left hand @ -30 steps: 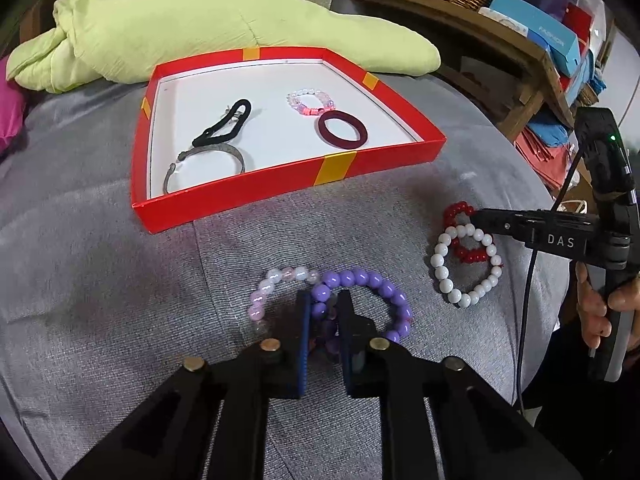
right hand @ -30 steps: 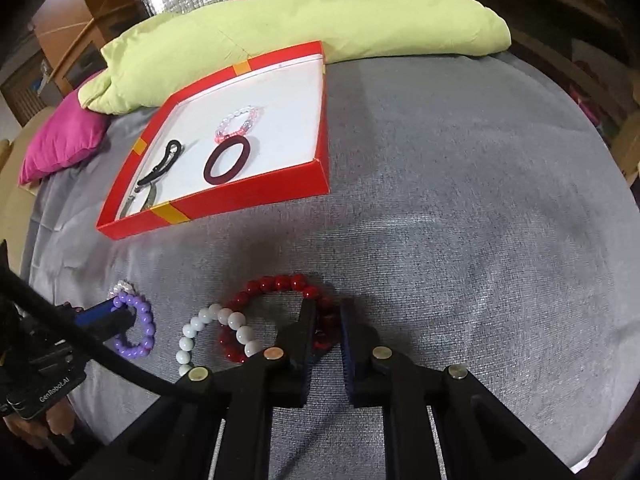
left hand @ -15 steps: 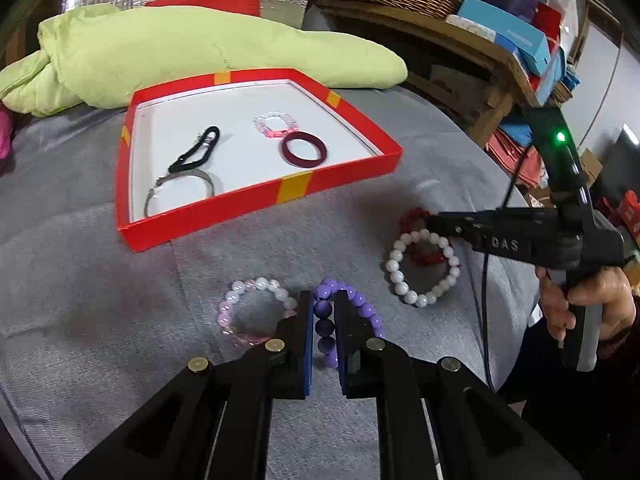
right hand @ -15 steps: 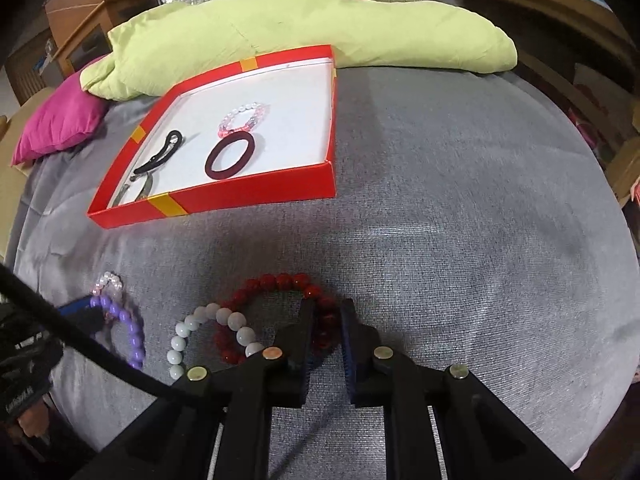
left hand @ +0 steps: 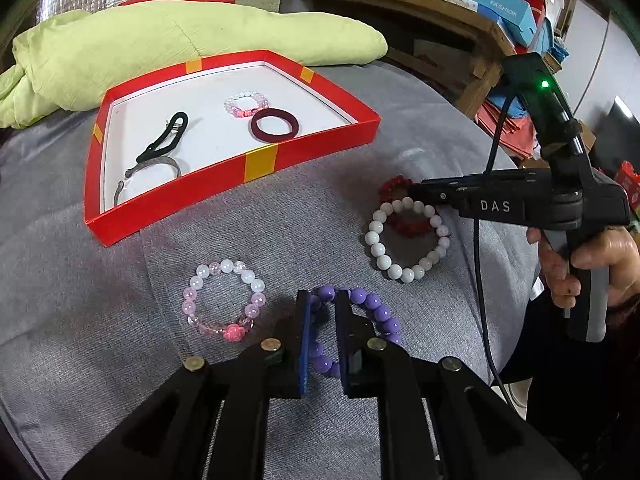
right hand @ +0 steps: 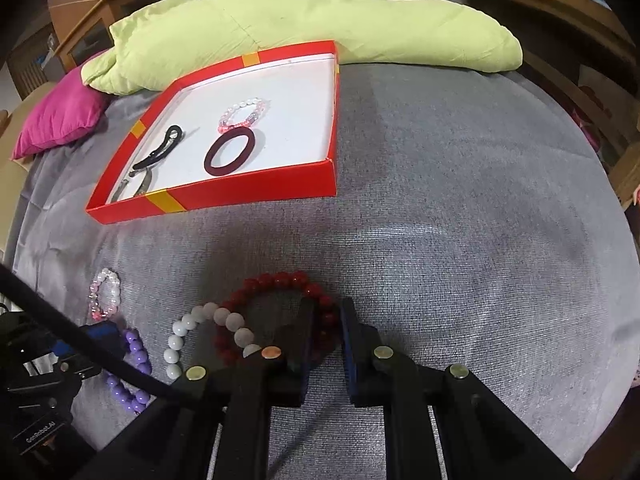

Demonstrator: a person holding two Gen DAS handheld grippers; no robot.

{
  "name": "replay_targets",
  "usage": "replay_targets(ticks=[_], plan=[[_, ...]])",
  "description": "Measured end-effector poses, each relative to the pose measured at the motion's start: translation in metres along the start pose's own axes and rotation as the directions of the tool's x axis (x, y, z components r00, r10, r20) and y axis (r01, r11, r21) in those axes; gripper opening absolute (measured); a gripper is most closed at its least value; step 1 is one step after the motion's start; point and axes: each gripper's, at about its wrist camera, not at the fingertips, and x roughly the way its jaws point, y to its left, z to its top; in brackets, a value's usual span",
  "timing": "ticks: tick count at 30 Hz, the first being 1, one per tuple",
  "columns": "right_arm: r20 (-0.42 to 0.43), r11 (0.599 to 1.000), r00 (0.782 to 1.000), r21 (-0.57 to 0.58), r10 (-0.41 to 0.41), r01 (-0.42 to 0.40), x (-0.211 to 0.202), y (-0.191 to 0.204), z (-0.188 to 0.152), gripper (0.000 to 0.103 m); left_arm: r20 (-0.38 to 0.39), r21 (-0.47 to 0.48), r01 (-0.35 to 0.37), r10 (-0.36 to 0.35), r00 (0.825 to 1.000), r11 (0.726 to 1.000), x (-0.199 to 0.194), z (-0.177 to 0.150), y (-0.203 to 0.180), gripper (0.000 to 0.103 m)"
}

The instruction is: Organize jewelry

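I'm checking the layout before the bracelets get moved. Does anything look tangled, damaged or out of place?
Nothing looks damaged or spilled. One oddity: the red bead bracelet and the white bead bracelet overlap, so lifting the red one, held by the right gripper, might drag the white one. The pink bracelet lies apart.

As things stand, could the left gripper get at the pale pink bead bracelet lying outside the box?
Probably not yet: the left gripper is shut on the purple bead bracelet. The pink bracelet lies uncovered just beside it.
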Motion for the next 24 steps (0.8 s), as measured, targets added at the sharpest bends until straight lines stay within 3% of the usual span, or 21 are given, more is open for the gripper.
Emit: replay_targets(ticks=[3,8,10,15,16,19,24], plan=[[-0.001,1.000,1.000,0.011,0.025,-0.025,0.000,-0.004,0.000,0.017,-0.004,0.012,0.003,-0.002,1.000,1.000,-0.002,-0.001,-0.001,0.021],[-0.001,0.999,0.999,0.019,0.043,-0.043,0.000,-0.007,0.000,0.017,-0.022,0.035,0.020,-0.020,1.000,0.999,-0.007,-0.008,-0.002,0.024],[0.001,0.999,0.999,0.014,0.039,-0.039,0.000,-0.005,-0.001,0.017,-0.028,0.045,0.020,-0.019,0.999,0.999,-0.008,-0.011,-0.002,0.041],[0.018,1.000,1.000,-0.014,0.019,-0.019,-0.001,-0.001,-0.002,0.017,-0.026,0.025,0.016,-0.015,1.000,1.000,-0.012,-0.014,0.004,0.049],[0.021,1.000,1.000,-0.017,0.017,-0.017,-0.001,0.000,-0.002,0.017,-0.027,0.019,0.023,-0.022,0.999,1.000,-0.013,-0.015,0.005,0.056],[0.022,1.000,1.000,-0.014,0.019,-0.018,-0.001,-0.001,-0.002,0.017,-0.027,0.024,-0.002,0.002,1.000,1.000,-0.016,-0.015,0.009,0.057],[0.022,1.000,1.000,-0.014,0.018,-0.017,-0.001,0.000,-0.002,0.017,-0.012,-0.033,0.015,-0.015,1.000,0.999,-0.022,-0.015,0.023,0.057]])
